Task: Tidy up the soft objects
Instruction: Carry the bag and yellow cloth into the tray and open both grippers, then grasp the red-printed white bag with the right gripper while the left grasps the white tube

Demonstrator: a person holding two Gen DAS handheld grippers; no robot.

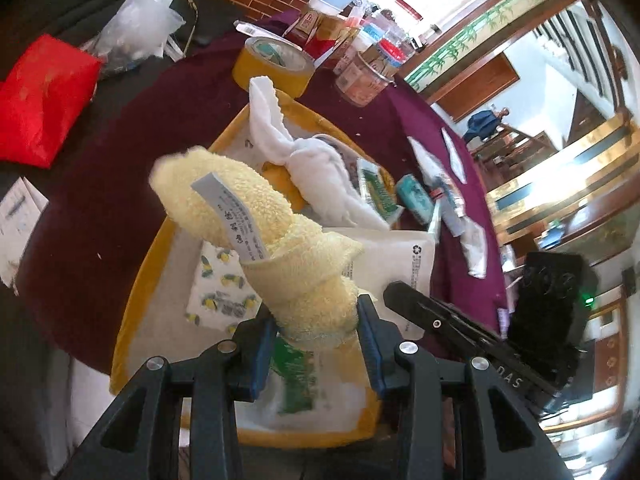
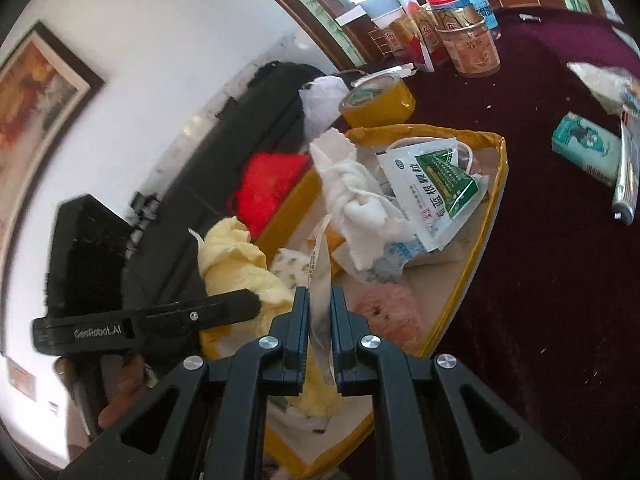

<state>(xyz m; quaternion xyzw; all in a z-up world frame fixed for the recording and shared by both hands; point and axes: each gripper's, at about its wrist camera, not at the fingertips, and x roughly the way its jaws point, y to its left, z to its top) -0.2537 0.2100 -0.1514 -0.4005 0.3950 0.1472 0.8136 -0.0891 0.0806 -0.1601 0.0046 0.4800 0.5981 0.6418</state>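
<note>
Left tongs (image 1: 316, 320) clamp the yellow towel (image 1: 256, 220) above the yellow tray (image 1: 132, 304). Right tongs (image 2: 319, 320), nearly closed, pinch its label strip (image 2: 320, 276); white cloth (image 2: 352, 192) at 12 o'clock.

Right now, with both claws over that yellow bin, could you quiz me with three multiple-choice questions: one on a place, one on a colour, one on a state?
1. Where does the knotted white cloth lie?
A. inside the yellow bin
B. on the red bag
C. on the tape roll

2. What colour is the fluffy towel in the left claw?
A. blue
B. pale yellow
C. pink

3. What is the right claw doing?
A. gaping open, empty
B. shut on a thin white strip
C. gripping the tape roll

Answers: 1 A, it rests among the packets within the bin's walls. 2 B, the pile between the pads is pale yellow. 3 B, the strip runs up between its closed pads.
</note>
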